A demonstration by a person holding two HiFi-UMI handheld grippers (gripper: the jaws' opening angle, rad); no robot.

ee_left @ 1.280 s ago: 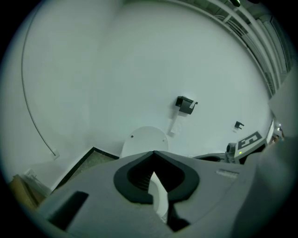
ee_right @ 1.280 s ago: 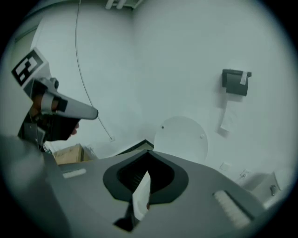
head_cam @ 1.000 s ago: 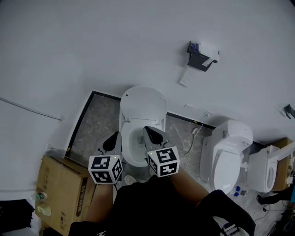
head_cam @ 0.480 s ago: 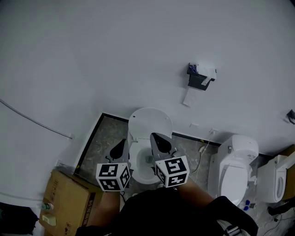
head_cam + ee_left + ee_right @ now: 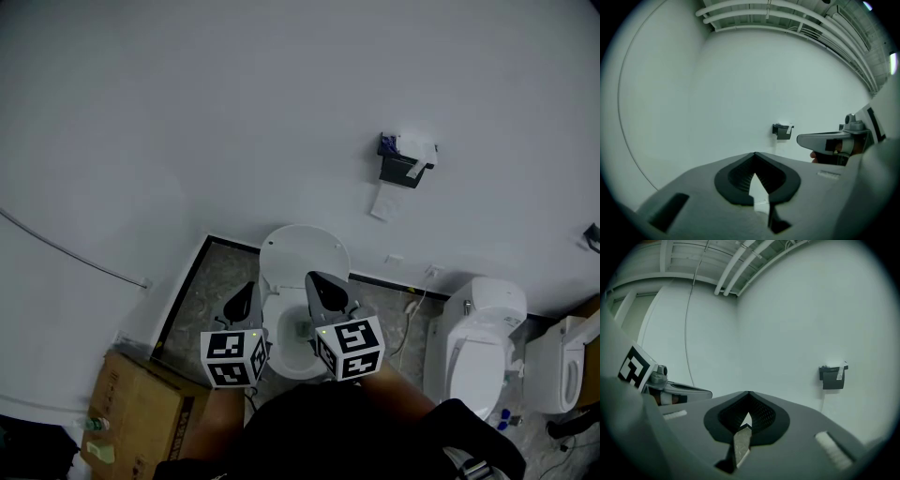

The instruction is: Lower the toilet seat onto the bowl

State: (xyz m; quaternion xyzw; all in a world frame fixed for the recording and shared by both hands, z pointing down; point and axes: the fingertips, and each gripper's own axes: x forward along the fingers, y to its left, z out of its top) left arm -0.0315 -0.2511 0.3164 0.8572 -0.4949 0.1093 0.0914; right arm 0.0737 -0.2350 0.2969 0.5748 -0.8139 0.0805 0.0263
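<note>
White toilet seat (image 5: 302,255) stands raised behind the bowl (image 5: 287,354); my left gripper (image 5: 247,289) and right gripper (image 5: 316,280) hover above, both closed and empty.

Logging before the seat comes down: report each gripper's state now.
Left gripper: closed, holding nothing.
Right gripper: closed, holding nothing.

Black clothing (image 5: 328,433); grey left gripper (image 5: 248,287) and right gripper (image 5: 315,277), marker cubes (image 5: 230,358)

Bare white restroom, several toilets (image 5: 300,255), wall paper holder (image 5: 405,165)
</note>
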